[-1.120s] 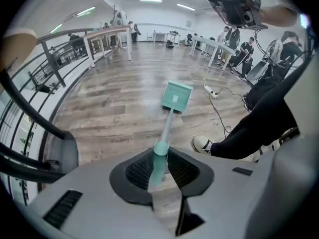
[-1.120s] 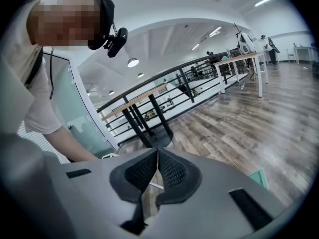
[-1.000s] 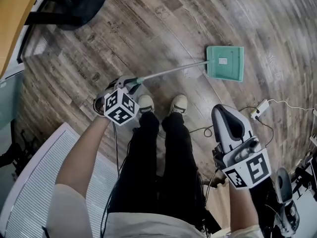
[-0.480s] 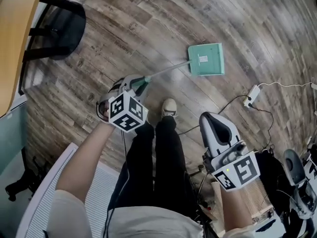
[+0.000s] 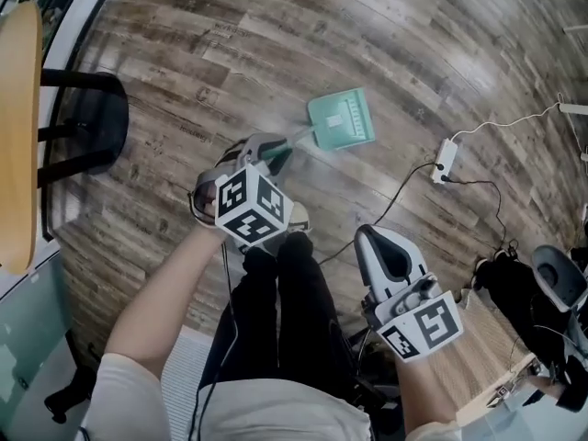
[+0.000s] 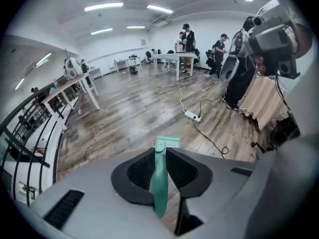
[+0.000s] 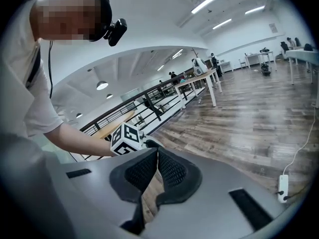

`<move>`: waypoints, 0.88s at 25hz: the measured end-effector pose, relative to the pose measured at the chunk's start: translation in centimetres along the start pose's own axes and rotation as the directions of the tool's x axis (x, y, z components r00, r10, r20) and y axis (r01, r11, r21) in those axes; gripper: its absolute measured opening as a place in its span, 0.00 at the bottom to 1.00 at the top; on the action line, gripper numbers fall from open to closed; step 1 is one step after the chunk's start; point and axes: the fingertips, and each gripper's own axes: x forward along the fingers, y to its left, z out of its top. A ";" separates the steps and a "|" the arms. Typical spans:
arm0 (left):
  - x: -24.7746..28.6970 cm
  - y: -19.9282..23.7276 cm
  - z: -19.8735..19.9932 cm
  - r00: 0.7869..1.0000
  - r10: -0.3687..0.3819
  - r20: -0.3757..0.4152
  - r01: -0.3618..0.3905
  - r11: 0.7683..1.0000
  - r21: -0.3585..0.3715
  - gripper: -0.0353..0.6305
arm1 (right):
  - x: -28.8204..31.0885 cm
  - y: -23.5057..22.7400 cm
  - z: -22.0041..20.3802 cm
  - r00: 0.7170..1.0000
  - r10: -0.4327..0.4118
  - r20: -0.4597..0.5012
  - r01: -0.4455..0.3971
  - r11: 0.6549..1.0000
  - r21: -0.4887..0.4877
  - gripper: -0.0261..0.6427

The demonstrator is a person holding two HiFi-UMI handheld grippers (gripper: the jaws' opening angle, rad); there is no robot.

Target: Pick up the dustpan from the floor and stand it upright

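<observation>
Left gripper (image 6: 159, 156), jaws just closing, pinches the dustpan (image 5: 342, 119) by its handle (image 6: 159, 193) end; the pan sits at one o'clock from it. Right gripper (image 7: 154, 153) is closed and empty. Gripped that far from the pan, it could swing, twist loose, or topple when stood up.

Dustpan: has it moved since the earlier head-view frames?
Yes. The dustpan, its handle in the left gripper, whose jaws have just been closing, has shifted left, away from the power strip.

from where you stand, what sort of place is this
Probably a large open-plan lab or workshop hall: long ceiling strip lights, white worktables spaced over a wide wood-plank floor, and a black railing along one side.
</observation>
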 end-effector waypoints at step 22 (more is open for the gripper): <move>6.9 -3.0 14.2 0.998 -0.050 -0.037 0.053 0.995 0.082 0.18 | -8.6 -7.0 -1.1 0.975 -0.183 0.126 0.161 0.973 0.165 0.08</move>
